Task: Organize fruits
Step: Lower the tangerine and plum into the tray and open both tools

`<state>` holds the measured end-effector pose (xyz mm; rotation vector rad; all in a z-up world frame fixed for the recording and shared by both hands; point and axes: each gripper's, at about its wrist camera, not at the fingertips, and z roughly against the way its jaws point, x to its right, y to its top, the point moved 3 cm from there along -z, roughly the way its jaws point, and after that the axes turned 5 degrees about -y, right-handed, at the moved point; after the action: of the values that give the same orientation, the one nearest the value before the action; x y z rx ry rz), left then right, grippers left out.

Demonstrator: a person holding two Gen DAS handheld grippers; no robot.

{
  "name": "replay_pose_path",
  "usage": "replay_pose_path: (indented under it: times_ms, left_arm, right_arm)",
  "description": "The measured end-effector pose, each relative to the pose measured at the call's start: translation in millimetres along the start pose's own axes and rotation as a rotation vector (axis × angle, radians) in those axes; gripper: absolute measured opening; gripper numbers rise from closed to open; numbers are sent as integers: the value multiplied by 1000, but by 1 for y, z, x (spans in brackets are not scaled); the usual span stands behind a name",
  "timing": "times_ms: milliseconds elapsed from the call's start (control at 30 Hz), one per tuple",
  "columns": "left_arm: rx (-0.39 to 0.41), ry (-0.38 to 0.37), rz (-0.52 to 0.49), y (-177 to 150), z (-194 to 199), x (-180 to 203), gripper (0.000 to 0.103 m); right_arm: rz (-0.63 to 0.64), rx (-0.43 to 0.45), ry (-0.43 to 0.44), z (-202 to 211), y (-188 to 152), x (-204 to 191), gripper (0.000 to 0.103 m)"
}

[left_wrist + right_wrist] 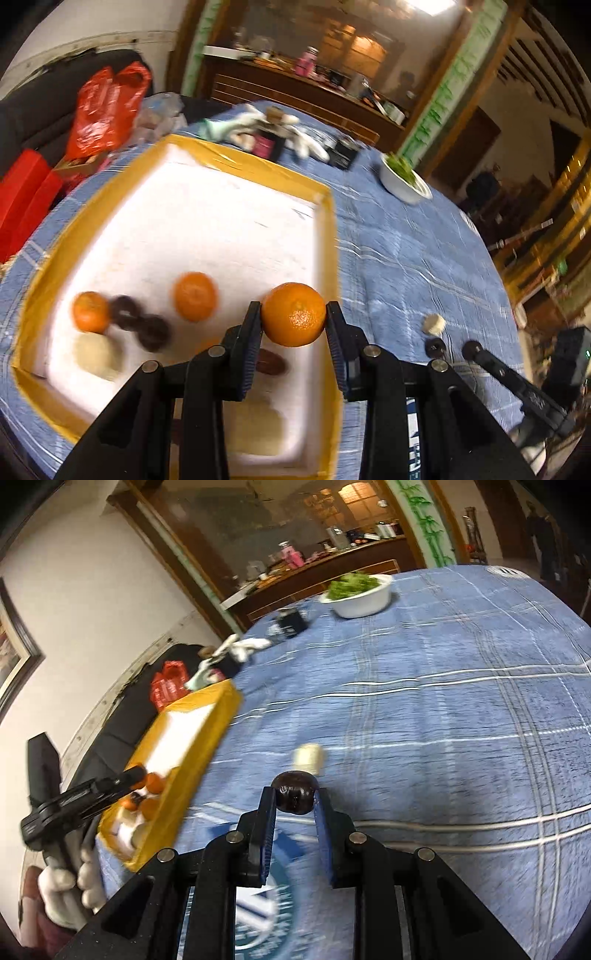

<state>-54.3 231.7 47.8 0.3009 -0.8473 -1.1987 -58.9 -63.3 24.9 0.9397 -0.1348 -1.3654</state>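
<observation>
jaws of our left gripper (293, 314) clamp an orange (294, 314) above the yellow-rimmed tray (328, 236), likely joining two oranges beyond-left; our right gripper (294, 798) pinches a dark fruit (294, 792) above the worktop (443, 720).

Between the left gripper (293, 314) pads, the orange (294, 314) has glossy, pebbled skin. Below it, the tray (328, 236) floor looks matt white (perhaps foam), rimmed in shiny yellow tape. Woven checked tablecloth (399, 258) lies rightward.

No text can be read anywhere (tablecloth (424, 709) emblem blurred).
</observation>
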Motion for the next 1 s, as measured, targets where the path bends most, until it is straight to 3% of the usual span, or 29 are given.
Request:
replay_pose_path:
  times_ms: [200,467,800,833,900,1000]
  left_arm:
    - [42,5,45,5,19,-37,33]
    - [22,30,115,15,11,-81,33]
    - [-22,51,150,29,-6,-111,34]
    - [-23,45,153,29,-7,-112,35]
    - [-20,25,165,29,-5,-114,53]
    - [4,5,168,30,3,-114,63]
  right_arm:
    - [119,-24,28,-9,6,-73,24]
    - [238,-124,89,-64,4,-155,24]
    - [306,-203,79,-129,5,-201,25]
    - [311,-204,74,-133,6,-204,26]
    - [310,-198,65,-136,8,-206,26]
    - [302,-196,73,-139,11,-210,28]
